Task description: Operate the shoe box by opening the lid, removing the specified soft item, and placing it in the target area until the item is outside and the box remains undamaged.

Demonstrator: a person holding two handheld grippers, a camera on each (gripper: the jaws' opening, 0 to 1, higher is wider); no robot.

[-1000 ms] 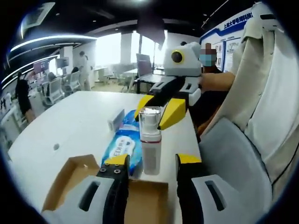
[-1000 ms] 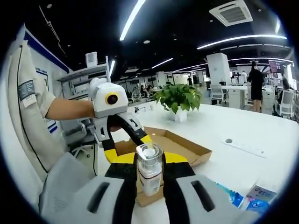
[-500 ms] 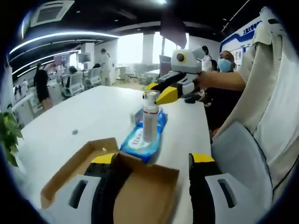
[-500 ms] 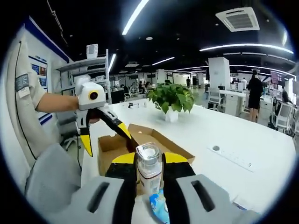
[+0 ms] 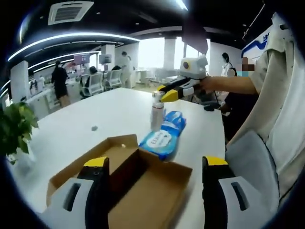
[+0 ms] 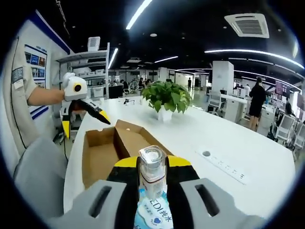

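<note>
**Bottle held over wipes pack beside open box**

Office room, ceiling strip lights, smooth white table (image 5: 71,129). Brown cardboard shoe box (image 6: 112,148) lies open. Glossy blue wipes pack (image 5: 164,136) lies flat beside it. Right gripper (image 6: 152,167) clamps clear cylindrical bottle (image 6: 152,171); left gripper (image 5: 152,167) gapes wide.

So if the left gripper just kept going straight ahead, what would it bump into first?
Most likely the open cardboard box, which lies right ahead between its open fingers; depth is hard to judge. The blue pack lies beyond.
</note>
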